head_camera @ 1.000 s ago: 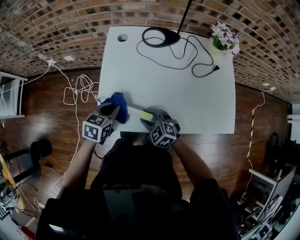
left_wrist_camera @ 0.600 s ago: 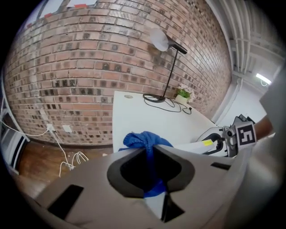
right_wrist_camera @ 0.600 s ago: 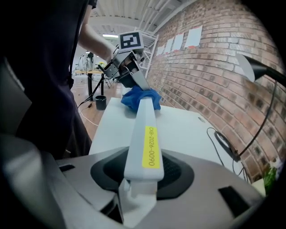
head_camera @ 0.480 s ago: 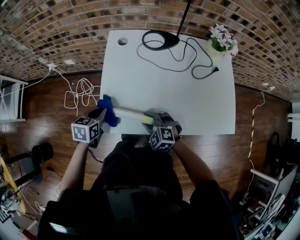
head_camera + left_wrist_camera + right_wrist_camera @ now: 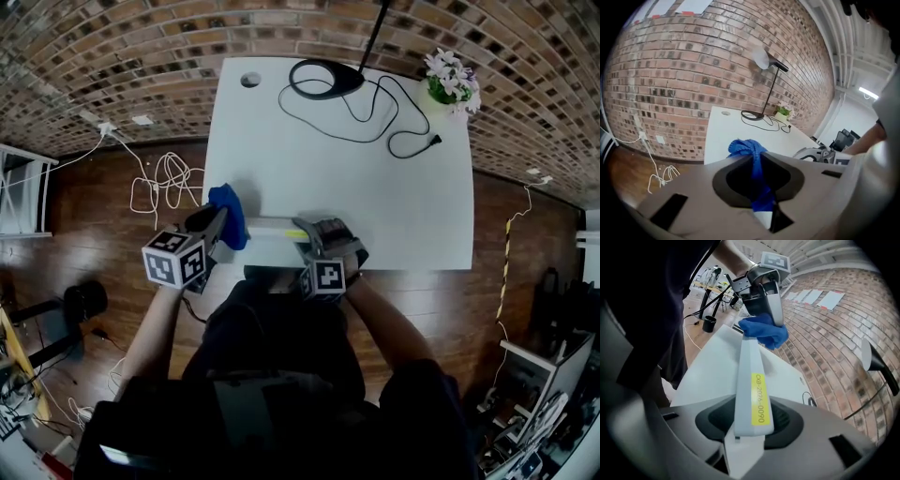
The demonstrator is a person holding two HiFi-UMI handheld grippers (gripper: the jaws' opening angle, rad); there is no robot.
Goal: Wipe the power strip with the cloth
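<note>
Jaws clamped: left gripper on the cloth, right gripper on the strip. The cloth had seemingly slid back from the desk's left edge onto it.

One cloth, one power strip, one lamp

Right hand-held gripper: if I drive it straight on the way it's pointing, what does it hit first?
Likely the cloth, pinched by the left hand-held gripper at the far end of the strip. The right hand-held gripper is shut on the strip and points along it.
</note>
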